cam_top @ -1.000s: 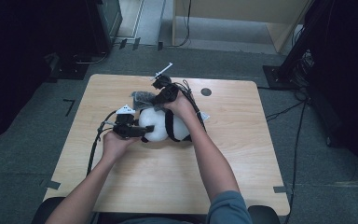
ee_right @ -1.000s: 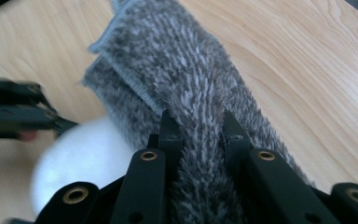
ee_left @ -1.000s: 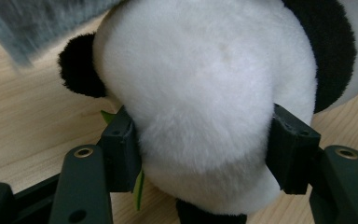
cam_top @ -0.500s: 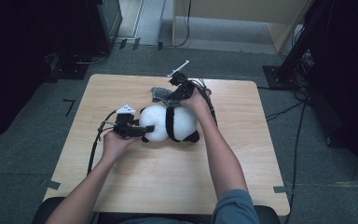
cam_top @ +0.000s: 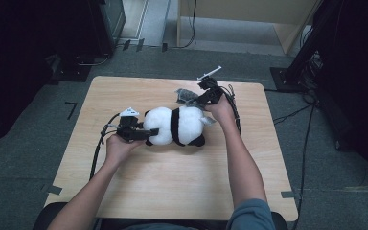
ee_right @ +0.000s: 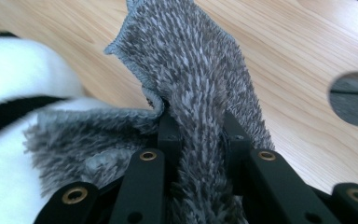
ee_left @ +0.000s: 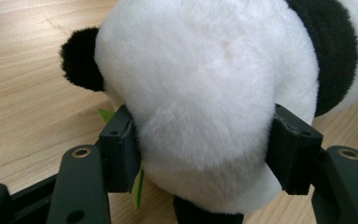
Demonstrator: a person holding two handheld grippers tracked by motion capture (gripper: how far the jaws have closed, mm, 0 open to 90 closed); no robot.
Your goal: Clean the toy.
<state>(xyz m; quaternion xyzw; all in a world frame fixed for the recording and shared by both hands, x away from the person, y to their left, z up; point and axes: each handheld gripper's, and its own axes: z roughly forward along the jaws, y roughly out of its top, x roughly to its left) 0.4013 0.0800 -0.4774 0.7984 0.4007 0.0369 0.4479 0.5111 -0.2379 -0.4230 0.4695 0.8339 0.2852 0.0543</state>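
A black-and-white plush panda (cam_top: 175, 125) lies on its side in the middle of the wooden table (cam_top: 172, 182). My left gripper (cam_top: 148, 132) is shut on the panda's white head (ee_left: 200, 93), its pads (ee_left: 121, 149) pressed into the fur on both sides. My right gripper (cam_top: 196, 99) holds a piece of fuzzy grey cloth (cam_top: 186, 96) above the panda's rear end. In the right gripper view the grey cloth (ee_right: 200, 93) is pinched between the two black jaws of the right gripper (ee_right: 200, 135), and the panda's white body (ee_right: 18, 88) lies to the left.
A round cable hole (ee_right: 354, 98) is cut in the tabletop near the far right. A small green tag (ee_left: 137, 186) pokes out under the panda by the left pad. Cables trail from both grippers (cam_top: 98, 148). Dark equipment and a wooden cabinet (cam_top: 249, 19) stand beyond the table.
My right gripper has moved right with the grey cloth, from over the panda's head to past its rear end. The left gripper has held still on the head.
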